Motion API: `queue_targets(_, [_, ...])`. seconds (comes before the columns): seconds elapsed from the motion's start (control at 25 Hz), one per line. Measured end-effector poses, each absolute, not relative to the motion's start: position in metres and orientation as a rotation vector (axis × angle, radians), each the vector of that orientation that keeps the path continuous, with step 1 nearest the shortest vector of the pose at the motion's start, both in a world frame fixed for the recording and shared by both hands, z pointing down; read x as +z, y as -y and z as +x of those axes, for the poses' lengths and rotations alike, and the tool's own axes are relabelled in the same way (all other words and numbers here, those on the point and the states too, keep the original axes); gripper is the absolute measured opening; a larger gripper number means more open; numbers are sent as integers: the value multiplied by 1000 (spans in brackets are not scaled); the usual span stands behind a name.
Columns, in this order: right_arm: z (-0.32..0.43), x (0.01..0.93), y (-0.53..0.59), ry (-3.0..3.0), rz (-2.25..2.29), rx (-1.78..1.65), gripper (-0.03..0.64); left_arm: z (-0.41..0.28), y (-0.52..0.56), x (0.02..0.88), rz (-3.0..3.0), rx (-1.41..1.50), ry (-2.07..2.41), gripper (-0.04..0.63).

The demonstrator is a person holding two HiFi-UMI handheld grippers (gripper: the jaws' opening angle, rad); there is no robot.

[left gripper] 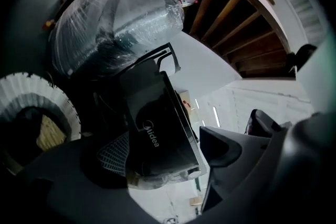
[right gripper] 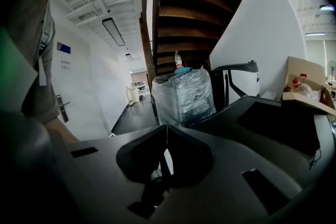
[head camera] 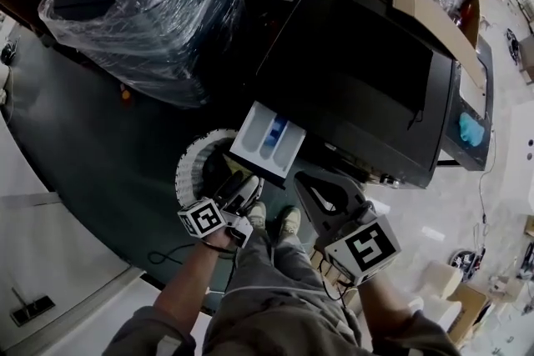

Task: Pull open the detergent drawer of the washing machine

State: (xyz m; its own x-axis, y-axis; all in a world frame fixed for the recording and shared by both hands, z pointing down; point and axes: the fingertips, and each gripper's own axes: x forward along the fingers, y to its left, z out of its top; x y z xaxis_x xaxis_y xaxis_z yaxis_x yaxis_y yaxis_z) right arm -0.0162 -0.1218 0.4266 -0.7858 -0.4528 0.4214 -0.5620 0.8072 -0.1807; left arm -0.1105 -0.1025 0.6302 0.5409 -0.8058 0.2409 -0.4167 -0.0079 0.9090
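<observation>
Holding left gripper (head camera: 244, 189) spread and empty, right gripper (head camera: 307, 183) pressed together on nothing, near the washing machine (head camera: 359, 87) front, with detergent drawer (head camera: 269, 139) jutting from it, risking derailing through any further tug

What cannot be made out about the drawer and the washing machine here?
- Contents of the detergent drawer: too small in the head view.
- Front of the washing machine: hidden under its own top in the head view.
- The drawer in the right gripper view: hidden behind the right gripper itself.
</observation>
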Motion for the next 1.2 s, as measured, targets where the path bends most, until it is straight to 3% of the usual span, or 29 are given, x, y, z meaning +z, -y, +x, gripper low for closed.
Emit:
queue_targets(0.24, [-8,392,128,2669,818,374,32,-121,103,590,1788,-229,1187,420])
queue_targets(0.4, [-5,370,128,2697,838,343,32,-118,104,561,1920,-66,1216,344])
queue_targets(0.84, [18,311,134,2745,971,229,32,-119,136,428,2210,-66,1287,190])
queue_targets(1.2, [34,268,125,2790,1034,106,32,-110,143,327,2435,35,1425,98])
